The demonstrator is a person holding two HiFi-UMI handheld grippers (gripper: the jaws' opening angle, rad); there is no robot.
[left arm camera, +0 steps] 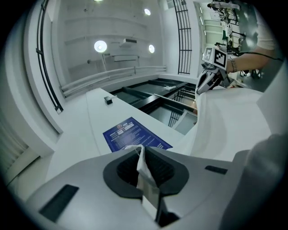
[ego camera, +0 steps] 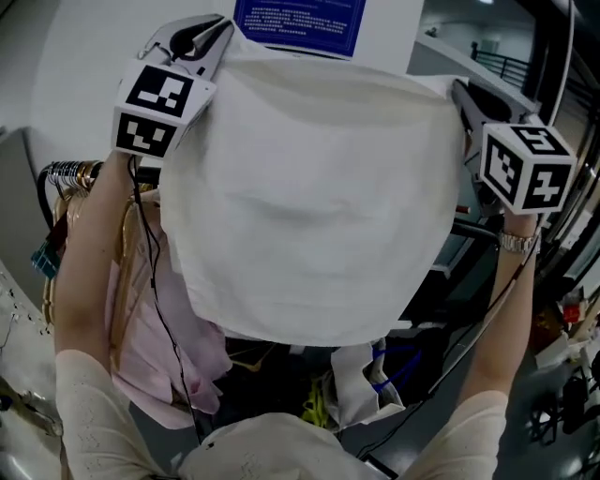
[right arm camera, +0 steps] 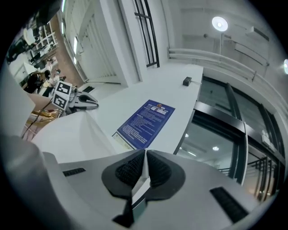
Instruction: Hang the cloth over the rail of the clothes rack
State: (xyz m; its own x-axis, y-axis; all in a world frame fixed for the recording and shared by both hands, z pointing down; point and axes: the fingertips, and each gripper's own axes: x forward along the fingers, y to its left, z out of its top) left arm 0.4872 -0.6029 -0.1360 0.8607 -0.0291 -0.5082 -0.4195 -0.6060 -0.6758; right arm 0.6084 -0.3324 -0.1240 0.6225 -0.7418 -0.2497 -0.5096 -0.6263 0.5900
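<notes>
Clearly, you held the cloth point(ego camera: 309, 206) up in front of you, spread wide between both grippers and raised toward a white wall. Your left gripper point(ego camera: 217, 42) had its jaws clamped on the cloth's upper left corner. In the left gripper view a small tuft of white fabric stuck up between the dark ribbed pads, pinched tight. Your right gripper point(ego camera: 466, 101) was likewise closed on the upper right corner, and its own view showed a thin folded edge of the fabric squeezed between the pads.

From those two corners the cloth hung as a broad sheet with a rounded lower hem, its top edge drawn nearly straight from one gripper to the other. A blue notice point(ego camera: 300, 21) on the wall peeked out above that top edge.

Below and to the left of the cloth, a pink garment point(ego camera: 155, 319) hung down beside your left arm. Just outside your left forearm sat a tight bunch of what looked like metal hanger hooks point(ego camera: 70, 175), though the head view was too dark and crowded there to be sure. A wristwatch point(ego camera: 517, 244) showed on your right wrist, just below the marker cube.
</notes>
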